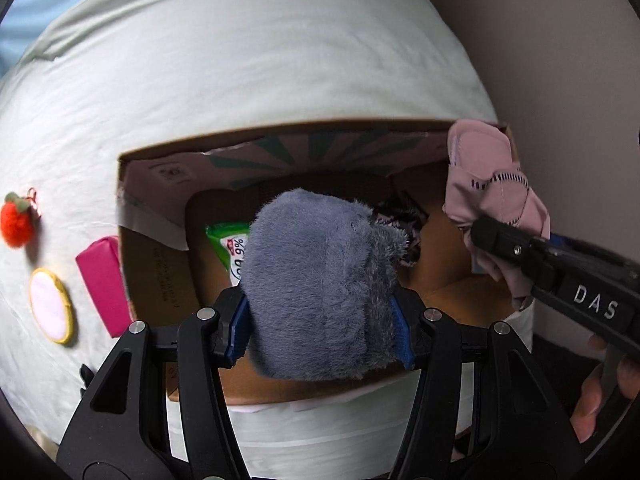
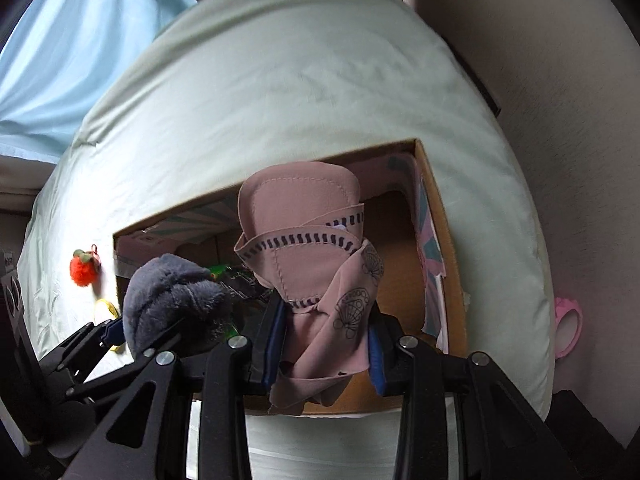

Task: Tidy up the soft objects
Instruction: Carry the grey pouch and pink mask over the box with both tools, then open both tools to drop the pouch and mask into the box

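Holding both items over the box (image 1: 152, 280) on the bed (image 1: 240, 60): left claw (image 1: 322, 322) pinches the grey plush (image 1: 316, 280), right claw (image 2: 326, 340) pinches the pink cloth (image 2: 316, 248). Both look light, soft and squashy; cloth is limp and droops, so a mid-bunch grip seems best. Plush hides most of the box floor; a green pack (image 1: 232, 244) and some dark patterned fabric are only partly visible.
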Motion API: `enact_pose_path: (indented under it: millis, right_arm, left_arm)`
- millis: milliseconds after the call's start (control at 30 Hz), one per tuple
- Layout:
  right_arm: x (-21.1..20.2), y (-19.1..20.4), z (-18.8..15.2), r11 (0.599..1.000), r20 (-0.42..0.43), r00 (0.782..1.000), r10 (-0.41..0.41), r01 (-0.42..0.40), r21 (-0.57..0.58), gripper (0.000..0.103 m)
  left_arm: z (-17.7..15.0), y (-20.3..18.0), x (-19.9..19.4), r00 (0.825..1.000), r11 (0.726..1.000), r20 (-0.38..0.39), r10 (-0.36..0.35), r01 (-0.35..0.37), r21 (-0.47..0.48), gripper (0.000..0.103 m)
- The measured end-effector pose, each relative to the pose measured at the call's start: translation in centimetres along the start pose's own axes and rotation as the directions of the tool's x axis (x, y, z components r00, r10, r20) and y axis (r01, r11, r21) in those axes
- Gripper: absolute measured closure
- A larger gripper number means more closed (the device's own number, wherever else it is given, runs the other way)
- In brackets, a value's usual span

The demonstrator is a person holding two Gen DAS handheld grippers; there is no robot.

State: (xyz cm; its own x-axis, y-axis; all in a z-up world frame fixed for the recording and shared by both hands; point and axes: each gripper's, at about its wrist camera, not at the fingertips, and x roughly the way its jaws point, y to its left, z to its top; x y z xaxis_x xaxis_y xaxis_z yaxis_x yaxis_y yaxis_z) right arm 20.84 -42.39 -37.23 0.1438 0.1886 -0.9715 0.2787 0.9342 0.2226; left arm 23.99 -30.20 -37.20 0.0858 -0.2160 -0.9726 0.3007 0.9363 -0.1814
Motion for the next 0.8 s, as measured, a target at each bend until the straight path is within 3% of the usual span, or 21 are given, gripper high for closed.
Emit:
enact_pose_path:
  millis: [167, 267, 300, 333, 367, 567, 800]
  right_arm:
    - [1.6, -0.7, 0.4, 1.000, -0.062, 0.998, -0.005, 0.005, 0.004, 0.070]
    - [2.0, -1.1, 0.7, 1.000, -0.076, 0.997, 0.008, -0.006, 0.023, 0.052]
    - [2.1, -1.3, 0.7, 0.999, -0.068, 0.998, 0.017, -0.015, 0.028, 0.034]
    - [1.9, -1.5, 0.7, 0.999, -0.048, 0.999, 0.015, -0.013, 0.035, 0.006]
    - [1.8, -1.6, 0.7, 0.999, -0.031, 0.999, 0.009, -0.007, 0.036, 0.000]
    - [1.6, -1.8, 0.5, 1.000, -0.019, 1.000, 0.013, -0.013, 0.012, 0.000]
    - [0.5, -1.5, -0.5, 1.000, -0.008, 1.000, 0.006, -0.006, 0.006, 0.000]
  left_arm:
    - [-0.6, -1.4, 0.9, 0.999, 0.997, -0.013, 0.036, -0.035, 0.074, 0.050]
    - [-0.6, -1.8, 1.2, 0.999, 0.995, -0.027, 0.037, -0.034, 0.096, 0.024]
    - [-0.6, -2.0, 1.3, 0.998, 0.993, -0.029, 0.050, -0.047, 0.104, 0.007]
    - [-0.6, -2.2, 1.3, 0.997, 0.991, -0.027, 0.066, -0.062, 0.115, 0.000]
    - [-0.7, -2.4, 1.4, 0.997, 0.990, -0.025, 0.072, -0.069, 0.123, 0.000]
    - [-0.8, -2.6, 1.6, 0.997, 0.991, -0.039, 0.060, -0.055, 0.119, 0.000]
    - [-2.1, -1.5, -1.2, 0.999, 0.993, -0.014, 0.037, -0.035, 0.111, 0.000]
